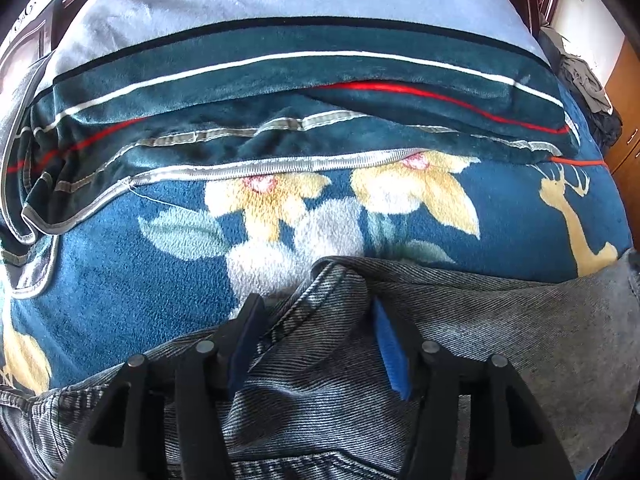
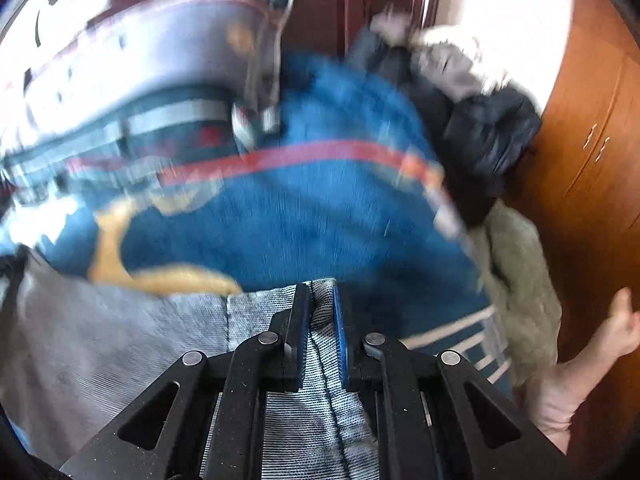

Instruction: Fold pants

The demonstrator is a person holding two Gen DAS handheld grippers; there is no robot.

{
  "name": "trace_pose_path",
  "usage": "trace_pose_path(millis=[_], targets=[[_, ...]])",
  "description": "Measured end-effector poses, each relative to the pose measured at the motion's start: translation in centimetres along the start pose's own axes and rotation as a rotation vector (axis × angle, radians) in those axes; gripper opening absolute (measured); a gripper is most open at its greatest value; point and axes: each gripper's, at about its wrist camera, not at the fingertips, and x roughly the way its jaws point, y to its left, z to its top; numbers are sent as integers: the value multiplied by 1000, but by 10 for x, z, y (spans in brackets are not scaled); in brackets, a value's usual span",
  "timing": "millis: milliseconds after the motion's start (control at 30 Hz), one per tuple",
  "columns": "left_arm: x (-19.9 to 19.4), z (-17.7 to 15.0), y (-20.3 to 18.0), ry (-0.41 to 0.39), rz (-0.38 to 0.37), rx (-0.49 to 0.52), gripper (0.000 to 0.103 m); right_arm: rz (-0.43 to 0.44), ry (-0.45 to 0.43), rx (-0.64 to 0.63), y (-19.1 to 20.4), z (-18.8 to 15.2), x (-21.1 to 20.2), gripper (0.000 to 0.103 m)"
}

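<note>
Grey-blue denim pants [image 1: 460, 320] lie along the near edge of a blue floral blanket [image 1: 140, 292] on a bed. In the left wrist view, my left gripper [image 1: 316, 304] has its jaws spread wide around a raised fold of the waistband [image 1: 328, 280], with denim bunched between the blue pads. In the right wrist view, which is blurred by motion, my right gripper [image 2: 322, 292] is shut on a seamed edge of the pants [image 2: 320, 312], pinched narrowly between its pads, and grey denim spreads to the left.
A folded striped teal blanket [image 1: 280, 80] lies across the bed behind the pants. A pile of dark and grey clothes [image 2: 460, 92] sits at the bed's far right corner. An orange wooden cabinet [image 2: 592, 160] stands on the right. A person's bare foot [image 2: 580, 360] is beside the bed.
</note>
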Motion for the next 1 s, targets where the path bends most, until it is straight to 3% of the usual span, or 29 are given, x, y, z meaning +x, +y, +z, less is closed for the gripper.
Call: trace_pose_path(millis=[100, 133, 233, 367, 500, 567, 700, 833, 867, 900, 933, 967, 1000], targets=[[-9, -1, 2, 14, -12, 0, 62, -9, -23, -7, -1, -7, 7, 18], [-18, -3, 1, 5, -16, 12, 63, -3, -23, 24, -5, -4, -1, 24], [-55, -21, -5, -71, -49, 84, 70, 92, -41, 95, -18, -1, -32, 29], [-96, -58, -26, -115, -155, 223, 73, 181, -49, 130, -37, -17, -76, 54], [-109, -97, -54, -70, -250, 386, 73, 238, -22, 212, -60, -47, -98, 54], [-110, -106, -58, -31, -259, 430, 73, 275, 9, 263, -72, -62, -99, 54], [-105, -125, -62, -5, -206, 503, 73, 349, 71, 319, -82, -76, -90, 54], [-101, -136, -61, 0, -140, 571, 72, 352, 136, 271, -71, -76, -69, 55], [-99, -137, -59, -1, -135, 571, 71, 356, 146, 256, -69, -77, -66, 55], [-97, -137, -58, 1, -138, 569, 62, 352, 154, 231, -64, -77, -62, 55], [-96, -137, -59, 4, -149, 564, 40, 319, 151, 183, -56, -75, -60, 49], [-97, -138, -60, 7, -165, 556, 27, 298, 136, 148, -50, -72, -62, 18], [-100, -136, -62, 3, -175, 542, 20, 277, 117, 134, -49, -70, -66, 13]])
